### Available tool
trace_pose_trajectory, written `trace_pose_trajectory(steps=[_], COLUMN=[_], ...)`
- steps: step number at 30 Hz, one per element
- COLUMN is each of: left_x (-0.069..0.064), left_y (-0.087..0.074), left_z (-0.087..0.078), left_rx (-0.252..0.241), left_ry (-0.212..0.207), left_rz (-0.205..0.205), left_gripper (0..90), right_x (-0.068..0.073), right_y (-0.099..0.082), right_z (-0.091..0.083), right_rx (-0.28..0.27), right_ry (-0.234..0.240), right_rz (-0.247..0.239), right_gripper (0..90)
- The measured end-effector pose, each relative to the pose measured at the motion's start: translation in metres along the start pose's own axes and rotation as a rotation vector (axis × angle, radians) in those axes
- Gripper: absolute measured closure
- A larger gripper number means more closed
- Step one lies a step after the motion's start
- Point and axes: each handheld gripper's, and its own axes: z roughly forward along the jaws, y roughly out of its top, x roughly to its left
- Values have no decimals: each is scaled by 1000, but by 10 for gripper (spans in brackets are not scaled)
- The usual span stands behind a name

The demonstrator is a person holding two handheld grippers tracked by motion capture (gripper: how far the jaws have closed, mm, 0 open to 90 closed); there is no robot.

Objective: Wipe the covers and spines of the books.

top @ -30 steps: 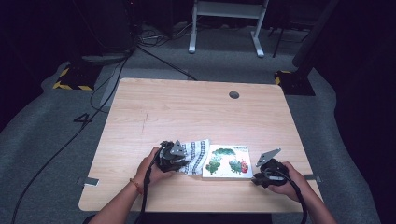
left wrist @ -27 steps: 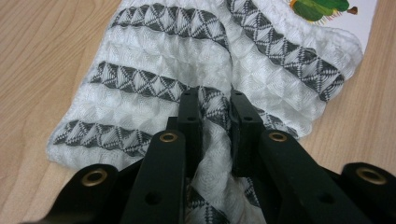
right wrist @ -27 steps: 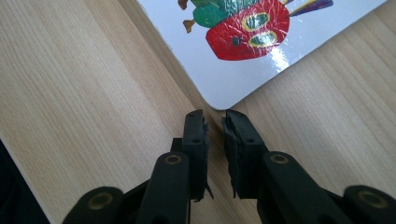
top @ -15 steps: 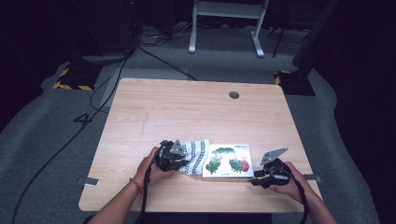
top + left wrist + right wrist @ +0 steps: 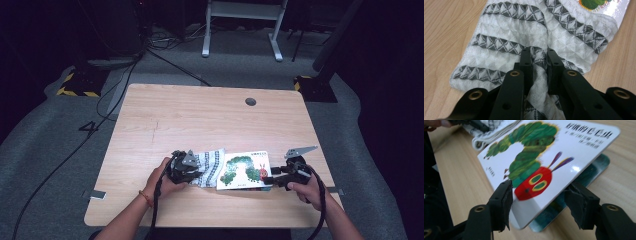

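Cloth [image 5: 534,32] is pinched tight in the left gripper [image 5: 539,58], while the right gripper [image 5: 537,200] has just been letting go, jaws apart around the book [image 5: 541,162] corner; next, pull back.

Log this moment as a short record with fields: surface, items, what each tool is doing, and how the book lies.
surface: wooden table
items: striped cloth; caterpillar picture book
left tool: shut on a fold of the striped cloth
right tool: jaws have just been opening, standing apart either side of the book's near corner, pads off it
book: front cover raised off the pages below, far edge over the cloth
cloth: rumpled, beside the book and partly under it
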Motion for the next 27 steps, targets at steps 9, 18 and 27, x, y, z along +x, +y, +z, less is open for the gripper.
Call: trace_pose_trajectory(steps=[9,18,27], left_x=[0,0,0], left_y=[0,-1,-1], left_z=[0,0,0], left_rx=[-1,-6,-8], left_ry=[-2,-5,6], left_rz=[-1,-5,-17], left_gripper=[791,790,768], right_x=[-14,-10,-4], right_y=[21,23,15], right_z=[19,17,10], right_rx=[-39,-73,-121], right_ry=[75,124,156], right_rz=[38,-1,-46], right_gripper=[411,494,585])
